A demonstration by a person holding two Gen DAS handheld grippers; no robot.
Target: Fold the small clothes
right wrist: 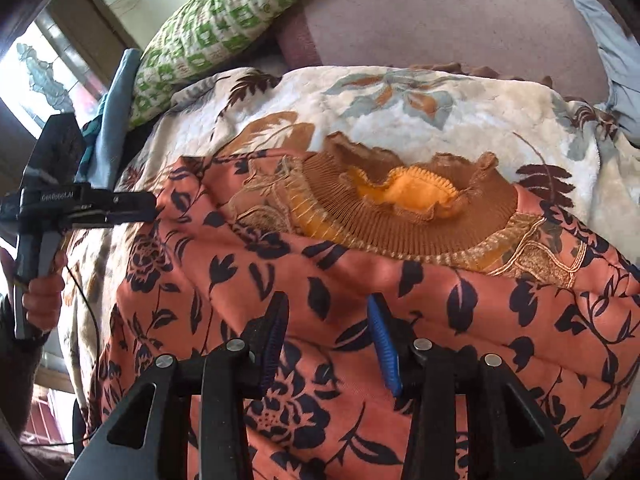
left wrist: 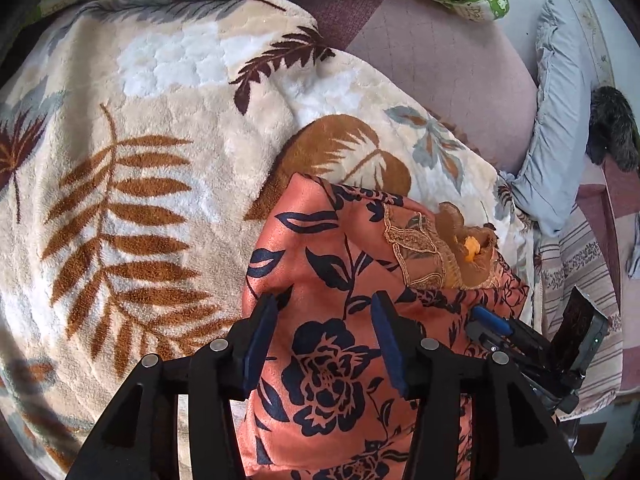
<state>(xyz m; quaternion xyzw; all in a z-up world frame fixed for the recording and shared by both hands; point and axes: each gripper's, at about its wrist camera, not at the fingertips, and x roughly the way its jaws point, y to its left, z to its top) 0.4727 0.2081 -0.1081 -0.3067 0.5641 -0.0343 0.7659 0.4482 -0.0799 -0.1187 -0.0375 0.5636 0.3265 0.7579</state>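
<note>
Left wrist view: left gripper (left wrist: pixel 324 312) hovering part-open over the orange floral garment (left wrist: pixel 344 280), gripping nothing; garment lying on the leaf-print blanket (left wrist: pixel 140 140).

Right wrist view: right gripper (right wrist: pixel 328 320) hanging part-open above the garment (right wrist: pixel 360 272), holding nothing; brown smocked collar (right wrist: pixel 408 208) sitting at its far edge.

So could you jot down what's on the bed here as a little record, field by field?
garment: orange floral garment, lying on the blanket
collar: brown ribbed collar, orange lining showing
underlay: leaf-print fleece blanket
behind: green patterned pillow
left gripper: open over the garment, holding nothing
right gripper: open over the garment, holding nothing
</note>
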